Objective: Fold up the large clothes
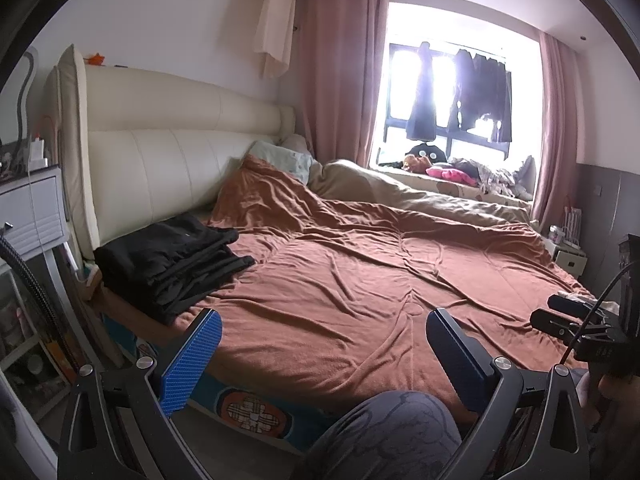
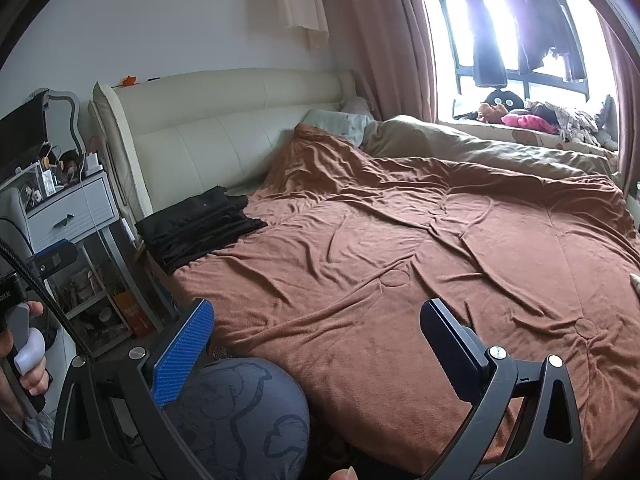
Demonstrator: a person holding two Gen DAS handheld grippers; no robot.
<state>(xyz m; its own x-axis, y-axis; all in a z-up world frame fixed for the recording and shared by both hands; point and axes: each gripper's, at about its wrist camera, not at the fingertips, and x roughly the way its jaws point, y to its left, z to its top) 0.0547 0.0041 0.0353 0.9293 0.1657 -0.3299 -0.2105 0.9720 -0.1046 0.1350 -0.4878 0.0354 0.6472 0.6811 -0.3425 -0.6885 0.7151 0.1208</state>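
Note:
A stack of folded black clothes (image 1: 172, 262) lies at the near left corner of the bed, by the headboard; it also shows in the right wrist view (image 2: 200, 226). My left gripper (image 1: 324, 320) is open and empty, held above the bed's near edge, to the right of the stack. My right gripper (image 2: 316, 312) is open and empty over the near edge too. The rust-brown blanket (image 1: 360, 280) covers the bed (image 2: 400, 260) and is bare in front of both grippers. The right gripper's body shows at the right edge of the left wrist view (image 1: 580, 328).
A cream padded headboard (image 1: 168, 152) stands at the left. A white nightstand (image 2: 72, 212) with clutter sits left of the bed. A beige duvet (image 1: 420, 196) and pillows lie at the far side. Dark clothes (image 1: 460, 96) hang at the window. My knee (image 2: 240, 408) is at the bed's edge.

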